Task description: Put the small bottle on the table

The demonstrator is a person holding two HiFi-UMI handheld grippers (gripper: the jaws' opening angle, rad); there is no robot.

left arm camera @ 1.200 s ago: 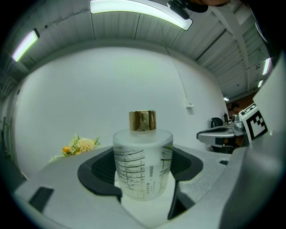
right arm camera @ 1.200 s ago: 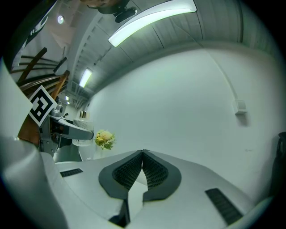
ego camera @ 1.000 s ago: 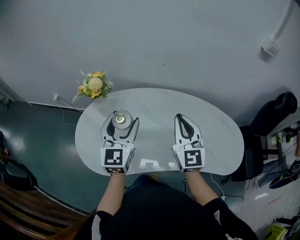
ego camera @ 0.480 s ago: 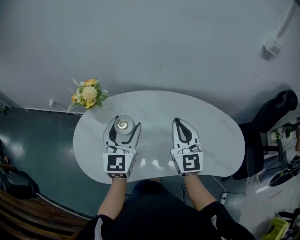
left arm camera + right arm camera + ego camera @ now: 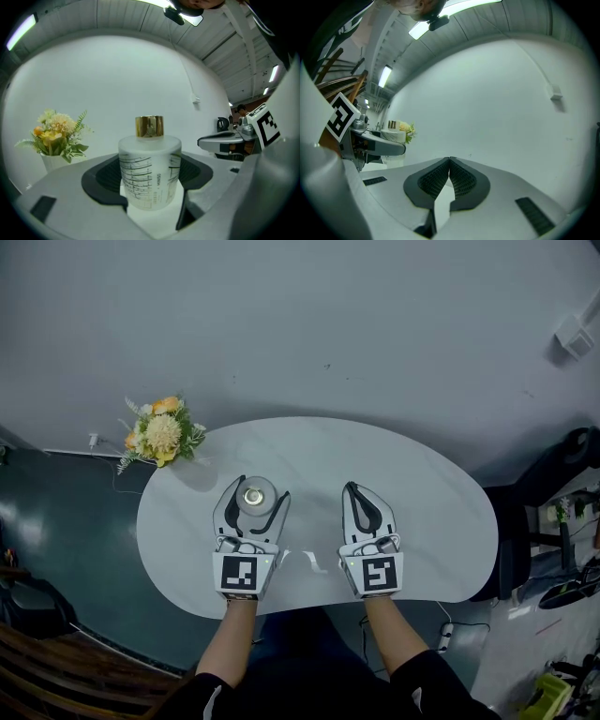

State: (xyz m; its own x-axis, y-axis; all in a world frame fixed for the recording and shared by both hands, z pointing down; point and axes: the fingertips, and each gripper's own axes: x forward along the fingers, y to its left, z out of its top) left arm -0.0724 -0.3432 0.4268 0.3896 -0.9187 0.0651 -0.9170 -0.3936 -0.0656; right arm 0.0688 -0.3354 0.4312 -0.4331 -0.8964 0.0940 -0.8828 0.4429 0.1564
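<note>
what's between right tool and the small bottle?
Only a jaw of the left tool, which grips the small bottle, then bare table up to the right tool; the head view shows it.

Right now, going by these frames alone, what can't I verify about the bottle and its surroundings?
Whether the small bottle rests on the table or hangs above it: left gripper view, its pale base merges with the white top; head view looks straight down.
Foot of the vase: left gripper view, behind the left gripper's fingers; head view, flowers cover it.
Fine print on the small bottle: left gripper view, too small.
</note>
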